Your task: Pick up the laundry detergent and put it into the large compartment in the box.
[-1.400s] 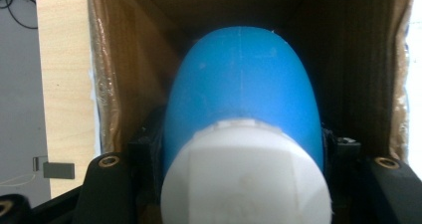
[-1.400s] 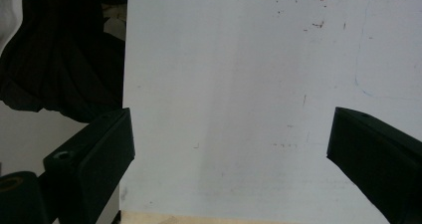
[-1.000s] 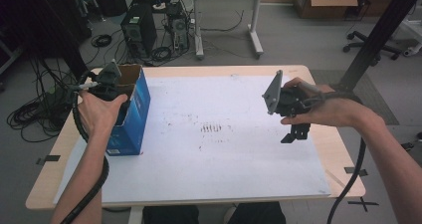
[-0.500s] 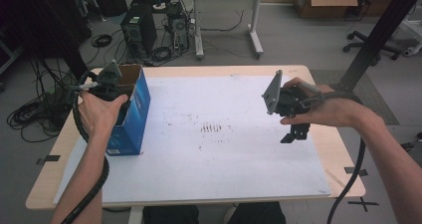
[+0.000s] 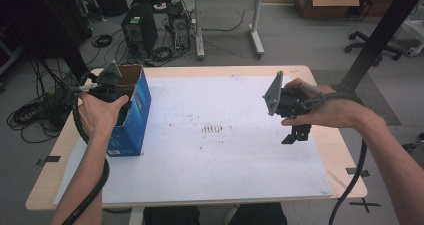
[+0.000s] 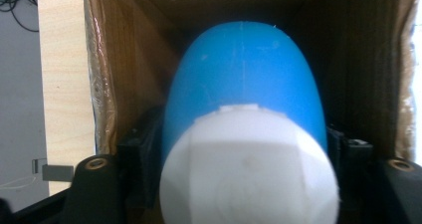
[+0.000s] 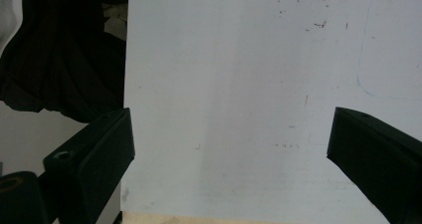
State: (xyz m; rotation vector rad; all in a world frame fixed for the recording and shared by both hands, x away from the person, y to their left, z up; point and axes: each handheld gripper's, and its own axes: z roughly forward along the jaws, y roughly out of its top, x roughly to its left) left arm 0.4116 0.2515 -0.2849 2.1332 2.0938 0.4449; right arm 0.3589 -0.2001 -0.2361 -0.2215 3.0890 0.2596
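Inside the cardboard box, the left gripper clamps a blue bottle not yet out, probably, while the right gripper hangs wide-jawed and empty over the white sheet.

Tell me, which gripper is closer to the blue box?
Left. The left gripper is down in the open top of the blue box, clamped on a blue bottle. The right gripper hovers open far across the table.
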